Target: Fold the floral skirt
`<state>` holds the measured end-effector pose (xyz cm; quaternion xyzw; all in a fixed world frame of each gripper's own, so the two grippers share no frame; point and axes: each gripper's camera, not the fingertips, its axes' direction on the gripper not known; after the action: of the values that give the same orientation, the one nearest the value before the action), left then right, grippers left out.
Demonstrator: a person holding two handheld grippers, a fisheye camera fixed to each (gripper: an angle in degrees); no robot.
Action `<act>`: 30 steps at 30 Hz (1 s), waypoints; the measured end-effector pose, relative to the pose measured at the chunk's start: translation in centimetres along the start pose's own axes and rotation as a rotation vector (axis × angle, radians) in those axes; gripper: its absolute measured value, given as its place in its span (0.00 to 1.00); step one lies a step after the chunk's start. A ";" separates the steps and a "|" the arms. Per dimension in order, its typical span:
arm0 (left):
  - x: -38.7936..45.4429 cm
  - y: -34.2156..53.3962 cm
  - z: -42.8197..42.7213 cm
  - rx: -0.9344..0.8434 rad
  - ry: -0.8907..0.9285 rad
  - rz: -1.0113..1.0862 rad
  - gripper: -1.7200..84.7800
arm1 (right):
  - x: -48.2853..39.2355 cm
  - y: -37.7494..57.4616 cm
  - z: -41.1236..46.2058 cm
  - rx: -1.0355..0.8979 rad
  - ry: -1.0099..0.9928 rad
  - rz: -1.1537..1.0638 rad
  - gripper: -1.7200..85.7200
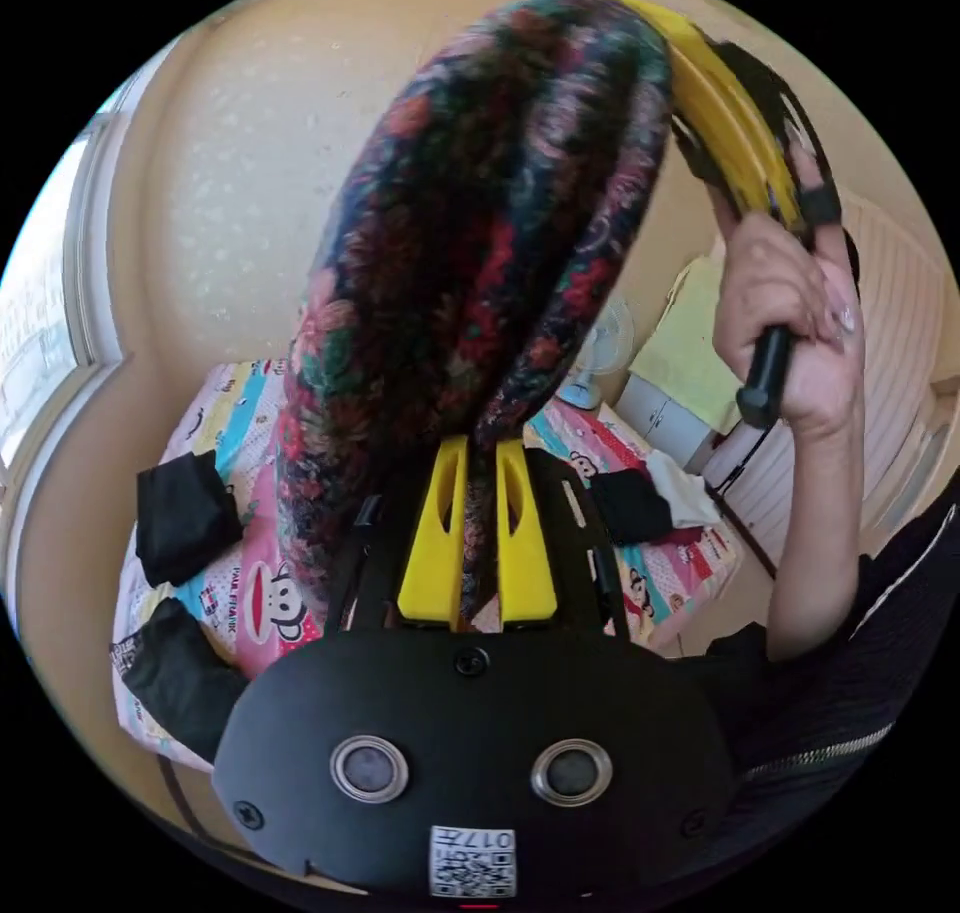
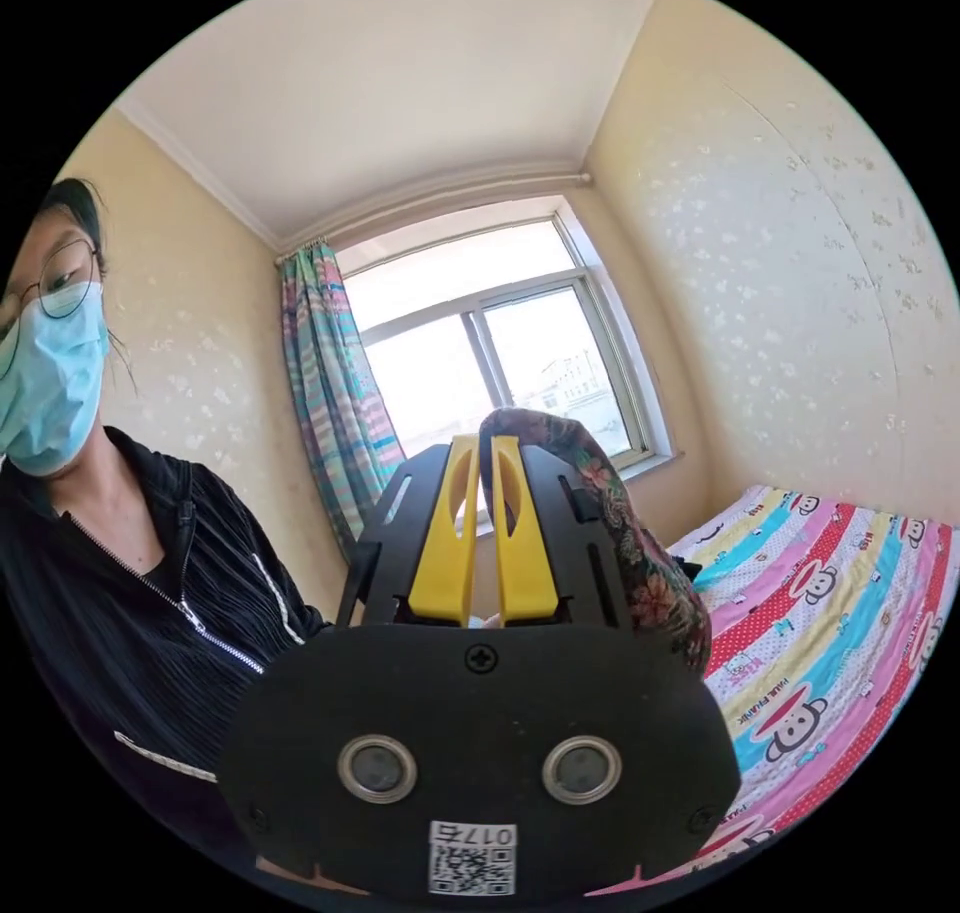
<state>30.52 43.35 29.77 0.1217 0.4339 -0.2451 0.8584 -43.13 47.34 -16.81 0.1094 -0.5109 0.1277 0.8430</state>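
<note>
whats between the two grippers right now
The floral skirt arcs between them in the left gripper view: pinched in the left gripper and running up to the right gripper held high.

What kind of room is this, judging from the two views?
Most likely a small bedroom in a home: a bed with a cartoon-print sheet, a window with a striped curtain, and a standing fan near a cabinet.
</note>
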 end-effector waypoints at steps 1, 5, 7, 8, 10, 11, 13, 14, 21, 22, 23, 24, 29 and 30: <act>-1.5 -0.7 0.0 0.002 0.072 -0.026 0.07 | 0.1 0.0 -0.6 0.016 0.010 0.004 0.05; -3.3 -2.1 0.1 -0.041 0.293 0.107 0.05 | 1.3 0.6 -6.2 0.181 0.053 0.066 0.04; -3.4 -2.1 -0.8 -0.009 0.386 0.214 0.05 | 2.0 0.9 -8.6 0.230 0.040 0.078 0.04; -3.5 -2.1 -0.9 0.003 0.396 0.217 0.04 | 2.3 0.9 -9.8 0.231 0.020 0.067 0.04; -4.7 -2.4 -1.3 0.065 0.420 0.159 0.04 | 2.2 1.0 -11.2 0.261 0.042 0.072 0.05; -5.3 -2.6 -1.4 0.084 0.427 0.130 0.03 | 1.8 0.9 -11.5 0.278 0.073 0.053 0.05; -8.0 -3.6 -1.3 0.128 0.489 0.021 0.03 | 1.3 0.5 -11.7 0.276 0.064 0.014 0.05; -8.6 -3.9 -1.3 0.135 0.514 0.006 0.03 | 1.1 0.2 -11.9 0.281 0.047 -0.006 0.05; -14.3 -9.2 -3.1 0.372 0.868 -0.066 0.01 | 3.0 0.6 -14.9 0.422 0.077 0.009 0.05; -14.3 -10.5 -3.5 0.381 0.841 -0.036 0.01 | 3.3 0.8 -15.1 0.424 0.089 0.015 0.05; -14.2 -11.2 -3.6 0.379 0.831 -0.026 0.01 | 4.0 1.1 -15.4 0.431 0.140 0.044 0.05; -14.3 -12.4 -3.5 0.374 0.831 -0.030 0.01 | 4.6 1.3 -15.7 0.430 0.202 0.072 0.05; -15.8 -15.5 -2.1 0.432 0.952 -0.125 0.01 | 7.1 1.6 -17.3 0.394 0.228 0.128 0.08; -16.0 -16.3 -2.0 0.466 0.979 -0.137 0.01 | 7.4 2.0 -18.0 0.420 0.239 0.112 0.09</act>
<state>12.53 35.36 41.56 0.3799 0.7240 -0.3050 0.4883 -25.48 55.63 -18.34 0.2382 -0.3750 0.2896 0.8478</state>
